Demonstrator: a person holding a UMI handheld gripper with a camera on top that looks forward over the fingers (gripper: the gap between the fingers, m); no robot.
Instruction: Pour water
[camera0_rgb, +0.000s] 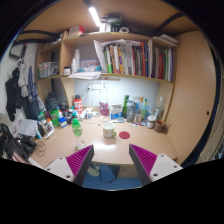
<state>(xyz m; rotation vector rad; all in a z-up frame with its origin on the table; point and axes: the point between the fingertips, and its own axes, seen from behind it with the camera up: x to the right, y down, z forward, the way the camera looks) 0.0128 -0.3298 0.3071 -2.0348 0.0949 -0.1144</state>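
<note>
Desk scene seen along the gripper (112, 163): fingers apart, nothing held.

Nearest: two fingers with pink pads (82, 159), spread wide and raised above the near edge of the desk (70, 143), with only a dark chair seat (103, 174) showing in the gap between them. Beyond the fingers, mid-desk: a small white cup (109, 130), upright, contents not visible; just beside it a flat red coaster (124, 134). To one side, a green bottle (76, 126), upright, contents not discernible. Farther back against the wall: a cluster of clear bottles (133, 108) and jars, fill levels unreadable, alongside small boxes and clutter. Farthest: an overhead shelf (120, 77) carrying a row of books (135, 58), with a lit lamp strip (94, 16) above.
</note>
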